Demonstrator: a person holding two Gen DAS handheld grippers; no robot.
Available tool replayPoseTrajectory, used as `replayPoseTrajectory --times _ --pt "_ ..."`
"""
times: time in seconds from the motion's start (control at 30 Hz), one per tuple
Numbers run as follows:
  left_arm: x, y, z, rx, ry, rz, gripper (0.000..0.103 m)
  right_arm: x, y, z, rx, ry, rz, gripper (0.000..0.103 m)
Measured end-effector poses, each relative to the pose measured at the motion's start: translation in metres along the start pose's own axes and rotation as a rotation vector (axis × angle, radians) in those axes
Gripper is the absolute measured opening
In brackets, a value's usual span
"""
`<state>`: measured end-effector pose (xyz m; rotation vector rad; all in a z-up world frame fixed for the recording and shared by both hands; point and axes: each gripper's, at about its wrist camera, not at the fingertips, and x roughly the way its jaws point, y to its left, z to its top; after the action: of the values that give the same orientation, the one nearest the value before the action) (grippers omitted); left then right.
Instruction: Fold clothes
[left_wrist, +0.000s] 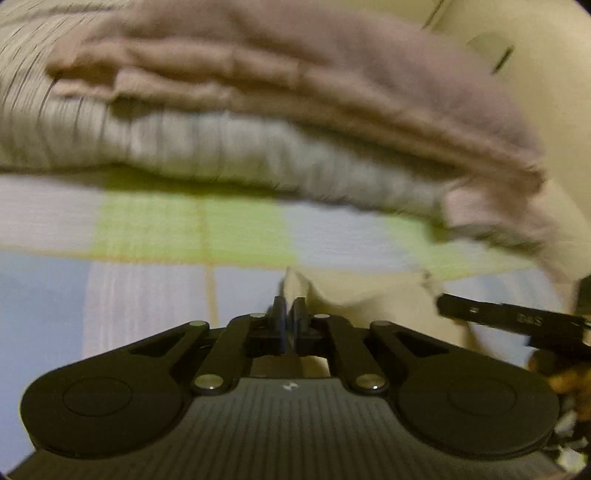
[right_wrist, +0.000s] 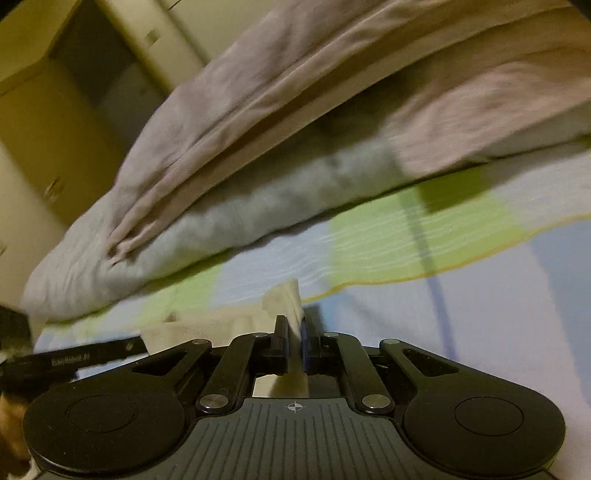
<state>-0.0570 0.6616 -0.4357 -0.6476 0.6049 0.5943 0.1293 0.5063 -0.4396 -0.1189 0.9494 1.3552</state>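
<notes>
**Both grippers pinch one cream cloth over the bed**

The left gripper (left_wrist: 290, 314) has its fingers pressed together on an upstanding edge of a cream garment (left_wrist: 369, 295), and the right gripper (right_wrist: 293, 332) pinches another edge of the same cloth, a corner standing up just past its fingers. The cloth sags between the two, low over the checked bedsheet (left_wrist: 147, 229). It looks thin, limp and light, so I judge it will droop wherever it isn't held; corners and hems are the sure places to grip. What kind of garment it is, I cannot tell. Ahead lies a pile of grey and mauve bedding (right_wrist: 221, 206), which bounds the room forward. The sheet near the grippers lies bare and flat.
</notes>
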Motion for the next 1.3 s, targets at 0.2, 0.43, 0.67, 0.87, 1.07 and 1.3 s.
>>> replayPoseTrajectory --times 0.2,0.43,0.67,0.87,1.07,1.3 --pt "-0.002 -0.023 -0.011 0.050 0.045 0.008 0.021 -0.010 0.025 -0.006 -0.087 -0.010 -0.115 0.027" --pt "-0.010 -0.051 -0.023 0.113 0.099 -0.032 0.007 -0.042 0.065 -0.033 -0.316 0.042 -0.060 0.032" --pt "-0.004 -0.039 0.014 -0.114 -0.047 0.095 0.008 -0.005 0.055 -0.012 -0.184 -0.002 -0.223 0.032" --pt "-0.074 -0.026 -0.007 -0.143 -0.081 0.083 0.013 -0.074 0.076 -0.040 -0.248 0.023 -0.133 0.032" --pt "-0.115 -0.025 -0.088 -0.119 0.033 0.172 0.013 -0.061 0.075 -0.096 -0.298 0.163 -0.213 0.032" --pt "-0.270 0.039 -0.173 -0.545 -0.228 0.288 0.024 -0.138 0.092 -0.123 -0.154 0.179 -0.147 0.032"
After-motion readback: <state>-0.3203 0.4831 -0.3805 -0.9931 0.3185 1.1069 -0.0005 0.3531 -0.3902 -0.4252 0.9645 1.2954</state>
